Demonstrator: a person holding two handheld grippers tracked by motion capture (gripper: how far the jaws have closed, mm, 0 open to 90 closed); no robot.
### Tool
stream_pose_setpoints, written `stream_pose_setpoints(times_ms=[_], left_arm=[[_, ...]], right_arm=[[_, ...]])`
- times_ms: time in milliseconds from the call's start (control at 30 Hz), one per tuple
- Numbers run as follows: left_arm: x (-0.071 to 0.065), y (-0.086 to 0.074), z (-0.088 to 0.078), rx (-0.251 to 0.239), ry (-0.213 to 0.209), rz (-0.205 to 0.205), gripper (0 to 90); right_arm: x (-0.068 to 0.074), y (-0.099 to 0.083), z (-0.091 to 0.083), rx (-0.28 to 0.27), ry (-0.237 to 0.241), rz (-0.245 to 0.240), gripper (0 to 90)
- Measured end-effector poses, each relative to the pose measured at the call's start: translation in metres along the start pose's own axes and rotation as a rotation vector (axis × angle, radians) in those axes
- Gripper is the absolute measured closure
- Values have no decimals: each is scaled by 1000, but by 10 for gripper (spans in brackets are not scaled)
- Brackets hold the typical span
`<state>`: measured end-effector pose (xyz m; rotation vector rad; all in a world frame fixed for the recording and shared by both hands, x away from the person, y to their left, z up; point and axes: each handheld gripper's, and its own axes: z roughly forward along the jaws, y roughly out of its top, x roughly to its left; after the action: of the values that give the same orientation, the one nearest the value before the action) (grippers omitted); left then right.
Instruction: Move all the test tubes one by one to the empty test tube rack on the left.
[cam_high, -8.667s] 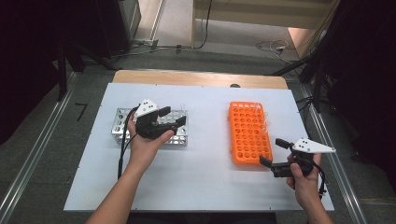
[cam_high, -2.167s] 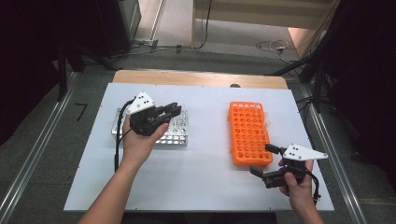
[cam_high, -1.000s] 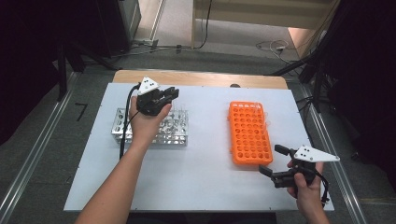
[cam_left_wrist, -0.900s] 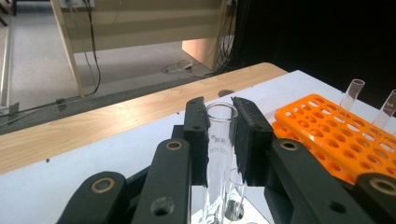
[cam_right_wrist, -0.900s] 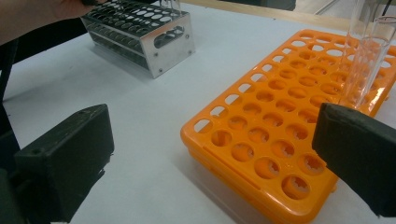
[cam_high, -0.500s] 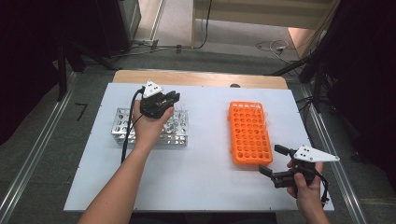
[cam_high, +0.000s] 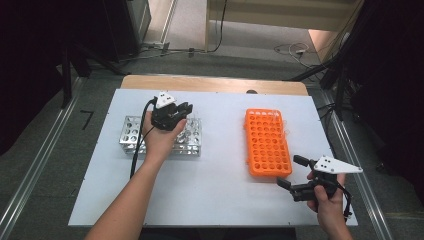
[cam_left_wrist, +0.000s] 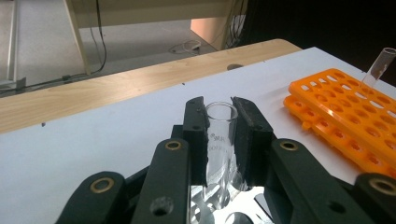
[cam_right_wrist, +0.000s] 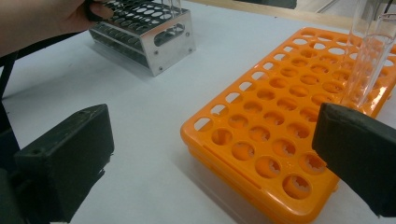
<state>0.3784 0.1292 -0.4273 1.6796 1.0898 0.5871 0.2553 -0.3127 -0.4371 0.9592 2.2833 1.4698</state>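
A clear glass test tube (cam_left_wrist: 220, 140) is clamped between the two black jaws of the left hand-held gripper (cam_left_wrist: 219, 122), as is seen in the left gripper view: the pads are pressed against the tube's sides just below its open rim, and the tube is held upright. Its lower end is seen above the metal test tube rack (cam_high: 131, 135), among the reflections of the rack's top plate; whether it is still seated in a hole cannot be told. In the high view, the left hand-held gripper (cam_high: 176, 113) is held over the far right part of that rack, with the left hand (cam_high: 159, 141) beneath it and its cable trailed back along the forearm.

The metal rack is placed on the left half of the white surface (cam_high: 220, 200). An orange test tube rack (cam_high: 267, 141) with many round holes is laid on the right half, well apart from the metal one. Clear tubes (cam_right_wrist: 369, 60) are seen standing at the far side of the orange rack in the right gripper view.

The right hand-held gripper (cam_high: 292, 172) is held by the right hand (cam_high: 327, 200) near the front right corner of the orange rack. Its jaws are spread wide apart, and nothing is held between them.
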Motion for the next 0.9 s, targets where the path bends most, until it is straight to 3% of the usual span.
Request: stream_pose_setpoints(times_ms=[467,667,900], left_arm=[[-3,-4,2,57,5,30,751],[1,-6,6,125,-7,-11,737],[1,-5,5,123,-10,-21,674]], right_arm=[[0,0,1,0,1,0,0],[0,-1,2,6,1,1,0],[-1,-1,3,8,-1,-2,0]])
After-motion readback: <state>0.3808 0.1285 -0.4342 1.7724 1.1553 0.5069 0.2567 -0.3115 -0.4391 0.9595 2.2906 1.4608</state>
